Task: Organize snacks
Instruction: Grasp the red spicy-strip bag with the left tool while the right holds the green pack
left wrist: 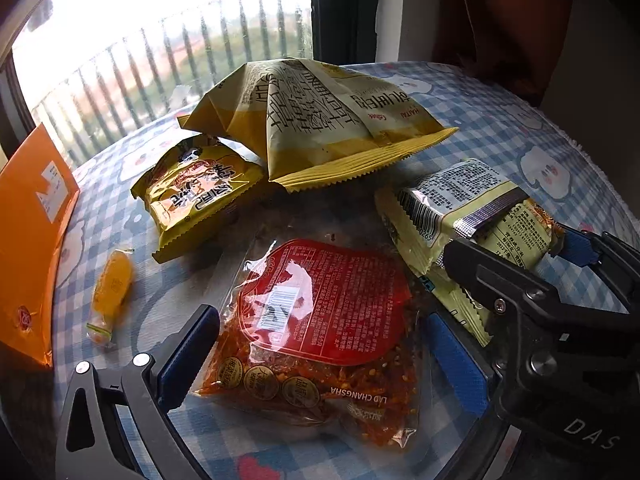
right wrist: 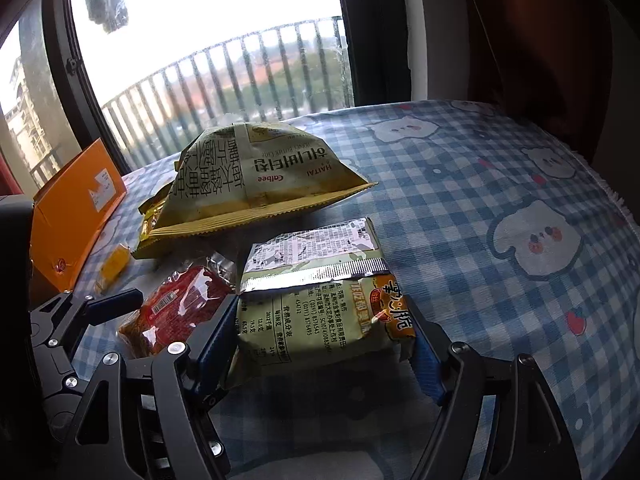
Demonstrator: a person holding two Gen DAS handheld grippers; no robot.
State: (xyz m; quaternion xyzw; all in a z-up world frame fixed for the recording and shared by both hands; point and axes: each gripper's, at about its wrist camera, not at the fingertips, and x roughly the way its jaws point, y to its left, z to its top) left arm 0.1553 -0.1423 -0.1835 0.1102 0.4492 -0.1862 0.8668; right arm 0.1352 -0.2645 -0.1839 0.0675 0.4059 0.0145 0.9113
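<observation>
- In the right wrist view, the right gripper [right wrist: 320,344] fills the lower centre of the frame, its blue pads set against both sides of a pale green snack packet [right wrist: 316,312]; it looks clamped on the packet, probably to carry it off for sorting.
- In the left wrist view, the left gripper [left wrist: 320,364] sits at the bottom of the frame with its jaws apart, straddling a red-labelled clear pouch [left wrist: 320,320] of chilli-coated snack. The pads stand beside the pouch edges, and I cannot tell if they touch.
- Left of that pouch, at the lower left, a small orange wrapped sweet [left wrist: 110,292] lies alone on the checked blue tablecloth [left wrist: 540,136].
- Further up, left of centre, a small yellow snack bag [left wrist: 196,200] lies partly tucked under a large yellow crisp bag [left wrist: 316,132], which is puffed and leans over it.
- At the left edge stands an orange box [left wrist: 32,232], possibly where the snacks are meant to go.
- Behind the table, the upper left shows a bright window with railings [left wrist: 160,60].
</observation>
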